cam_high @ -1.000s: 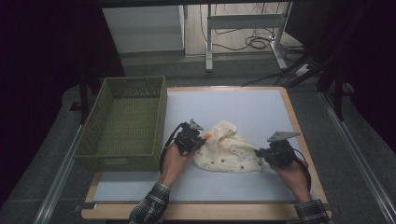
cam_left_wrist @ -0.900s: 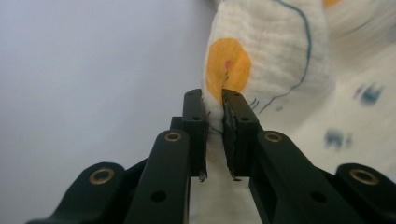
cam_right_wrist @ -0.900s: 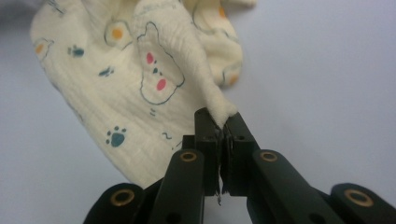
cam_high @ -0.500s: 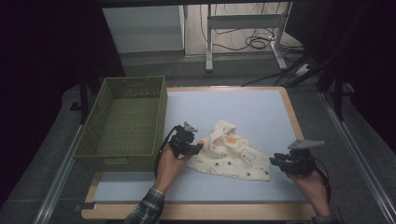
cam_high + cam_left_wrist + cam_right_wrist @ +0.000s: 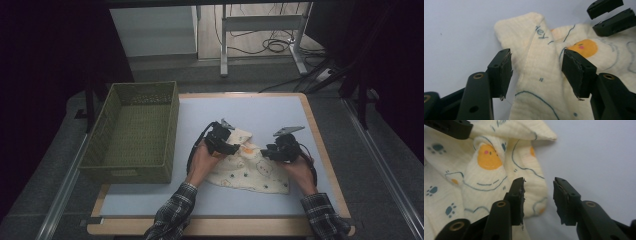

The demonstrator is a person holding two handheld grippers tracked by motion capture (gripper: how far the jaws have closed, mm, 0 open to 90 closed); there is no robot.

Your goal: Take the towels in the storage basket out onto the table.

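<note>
The left gripper (image 5: 536,72) stands released, a raised fold of the cloth (image 5: 541,75) between its fingers. The right gripper (image 5: 537,200) gapes too, the cloth's edge just beside one finger (image 5: 517,197).

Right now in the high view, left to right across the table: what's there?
Green basket → left gripper → cream printed cloth → right gripper → bare table mat.

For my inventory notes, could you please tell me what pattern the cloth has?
Pale cream cloth with blue paw prints and orange-faced animals, clearest in the right gripper view.
</note>
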